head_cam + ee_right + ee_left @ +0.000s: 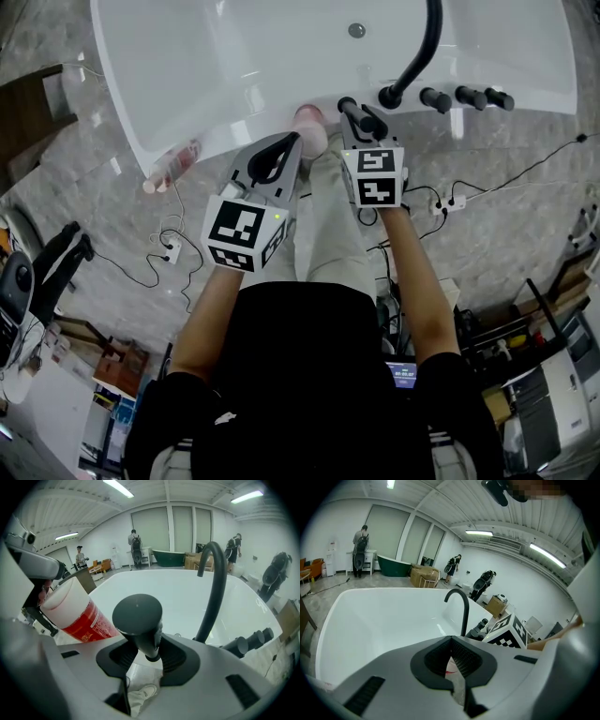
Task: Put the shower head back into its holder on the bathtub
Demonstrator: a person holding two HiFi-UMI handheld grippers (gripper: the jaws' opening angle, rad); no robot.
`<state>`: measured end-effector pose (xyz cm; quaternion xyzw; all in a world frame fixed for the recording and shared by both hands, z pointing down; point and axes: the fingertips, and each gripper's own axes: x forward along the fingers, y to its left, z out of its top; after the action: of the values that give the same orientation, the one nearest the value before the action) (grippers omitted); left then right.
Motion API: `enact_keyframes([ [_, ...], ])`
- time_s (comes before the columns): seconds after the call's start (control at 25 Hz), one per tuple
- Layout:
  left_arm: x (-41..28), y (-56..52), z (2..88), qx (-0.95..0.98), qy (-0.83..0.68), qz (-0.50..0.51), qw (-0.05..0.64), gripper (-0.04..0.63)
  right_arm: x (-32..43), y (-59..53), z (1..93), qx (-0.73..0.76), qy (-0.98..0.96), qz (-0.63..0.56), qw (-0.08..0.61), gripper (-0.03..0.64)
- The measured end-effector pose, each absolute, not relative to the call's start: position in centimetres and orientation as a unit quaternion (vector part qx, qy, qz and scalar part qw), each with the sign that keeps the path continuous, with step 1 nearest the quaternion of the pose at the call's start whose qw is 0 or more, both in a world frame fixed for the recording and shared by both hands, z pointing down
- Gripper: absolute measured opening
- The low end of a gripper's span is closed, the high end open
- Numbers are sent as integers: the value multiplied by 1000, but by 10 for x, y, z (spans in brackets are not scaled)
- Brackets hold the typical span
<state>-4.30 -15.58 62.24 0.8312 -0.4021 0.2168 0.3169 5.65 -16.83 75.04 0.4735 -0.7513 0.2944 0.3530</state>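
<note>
The black shower head [359,114] [137,616] sits in my right gripper [361,124] [151,651], whose pads are shut on its neck, round face turned up. It hangs over the near rim of the white bathtub [234,56], just left of the black arched faucet [422,47] [213,588]. A row of black fittings [467,97] [253,639] lines the rim right of the faucet; I cannot tell which is the holder. My left gripper [292,142] [451,641] is shut and empty, its tips beside a red-and-white bottle [310,127] [77,613] on the rim.
A second red-and-white bottle [173,167] lies on the tub rim to the left. Cables and power strips [169,248] trail over the marble floor around my legs. Tub drain [356,30] lies in the basin. People stand far off in the hall.
</note>
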Motion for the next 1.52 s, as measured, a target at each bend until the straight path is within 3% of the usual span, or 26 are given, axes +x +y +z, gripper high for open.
enact_keyframes([
  [0.72, -47, -166, 600, 838, -401, 209, 304, 14, 62, -163, 722, 488, -748, 315, 320, 173],
  [1.52, -35, -163, 493, 868, -391, 185, 244, 14, 81, -146, 584, 543, -750, 284, 250, 158],
])
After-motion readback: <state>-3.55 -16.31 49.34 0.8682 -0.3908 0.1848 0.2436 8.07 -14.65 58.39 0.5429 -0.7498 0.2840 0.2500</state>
